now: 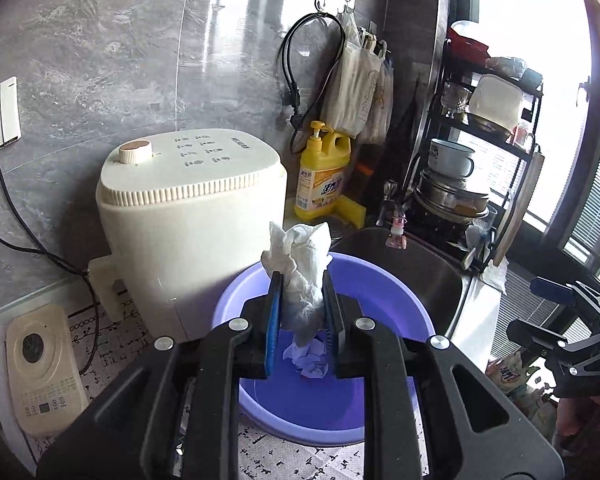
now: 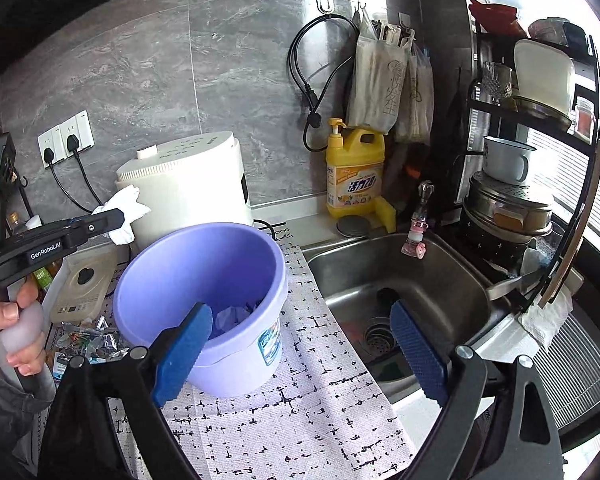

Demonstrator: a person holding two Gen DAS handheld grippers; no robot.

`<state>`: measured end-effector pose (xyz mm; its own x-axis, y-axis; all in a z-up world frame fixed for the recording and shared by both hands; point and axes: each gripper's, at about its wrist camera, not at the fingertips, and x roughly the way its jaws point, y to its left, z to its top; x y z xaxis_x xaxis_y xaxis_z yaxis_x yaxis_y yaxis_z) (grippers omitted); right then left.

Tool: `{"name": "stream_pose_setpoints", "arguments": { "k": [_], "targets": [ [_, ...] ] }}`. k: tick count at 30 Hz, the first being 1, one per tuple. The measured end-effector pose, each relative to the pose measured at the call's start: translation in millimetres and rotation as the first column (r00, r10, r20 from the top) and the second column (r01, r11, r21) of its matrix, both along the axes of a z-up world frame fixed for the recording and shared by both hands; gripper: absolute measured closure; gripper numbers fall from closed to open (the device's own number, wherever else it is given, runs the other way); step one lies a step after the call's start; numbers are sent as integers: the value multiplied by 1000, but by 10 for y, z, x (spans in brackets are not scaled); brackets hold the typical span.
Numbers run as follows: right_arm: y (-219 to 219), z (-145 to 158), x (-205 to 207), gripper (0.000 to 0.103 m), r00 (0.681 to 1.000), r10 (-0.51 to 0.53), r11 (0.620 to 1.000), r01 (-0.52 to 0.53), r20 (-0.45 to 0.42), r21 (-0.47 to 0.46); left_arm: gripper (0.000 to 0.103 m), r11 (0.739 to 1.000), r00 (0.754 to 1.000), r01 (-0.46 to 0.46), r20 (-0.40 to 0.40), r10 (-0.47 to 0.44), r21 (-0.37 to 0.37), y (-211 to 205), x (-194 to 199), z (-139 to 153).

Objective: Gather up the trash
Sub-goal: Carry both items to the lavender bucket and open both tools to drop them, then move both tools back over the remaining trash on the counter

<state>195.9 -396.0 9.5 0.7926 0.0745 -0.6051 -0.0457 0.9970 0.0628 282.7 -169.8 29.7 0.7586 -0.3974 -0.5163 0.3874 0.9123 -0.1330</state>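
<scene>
A: What are the left gripper's [image 1: 300, 300] jaws doing?

B: They are clamped on a crumpled white paper towel [image 1: 300, 264], held above the purple bucket [image 1: 380, 360]. More crumpled paper [image 1: 310, 360] already lies at the bottom of the bucket.

A: And the right gripper [image 2: 300, 352]?

B: Its jaws stand wide apart and hold nothing, one blue pad in front of the bucket [image 2: 204, 280], the other over the steel sink [image 2: 440, 280].

A: What surrounds them?

B: The bucket stands on a patterned mat [image 2: 300, 420] on the tabletop, just in front of a cream appliance [image 1: 188, 208]. A yellow detergent bottle [image 2: 354, 172] stands by the wall behind the sink.
</scene>
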Motion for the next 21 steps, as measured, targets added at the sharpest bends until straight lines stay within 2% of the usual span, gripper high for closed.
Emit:
{"name": "stream_pose_setpoints", "arguments": {
  "k": [1,3,6,12,21],
  "targets": [
    [-25,-2,-20,14,1000,-10,1000,10,-1,-3,55,1000,1000,9,-4,-9,-12,-24,10,5],
    [-71,-5,-52,12,1000,-26,1000,26,-4,-3,28,1000,1000,4,18,-3,-28,-30,-21,37],
    [-117,-7,-92,8,999,-45,999,45,-1,-1,13,999,1000,-4,20,5,-43,17,-57,58],
    [-87,-57,-133,8,999,-41,999,42,-14,21,6,996,997,-78,14,78,-39,260,-219,31],
    [174,-80,-186,8,999,40,997,-40,1,71,6,979,979,-202,18,202,0,696,-652,8]
  ]
}}
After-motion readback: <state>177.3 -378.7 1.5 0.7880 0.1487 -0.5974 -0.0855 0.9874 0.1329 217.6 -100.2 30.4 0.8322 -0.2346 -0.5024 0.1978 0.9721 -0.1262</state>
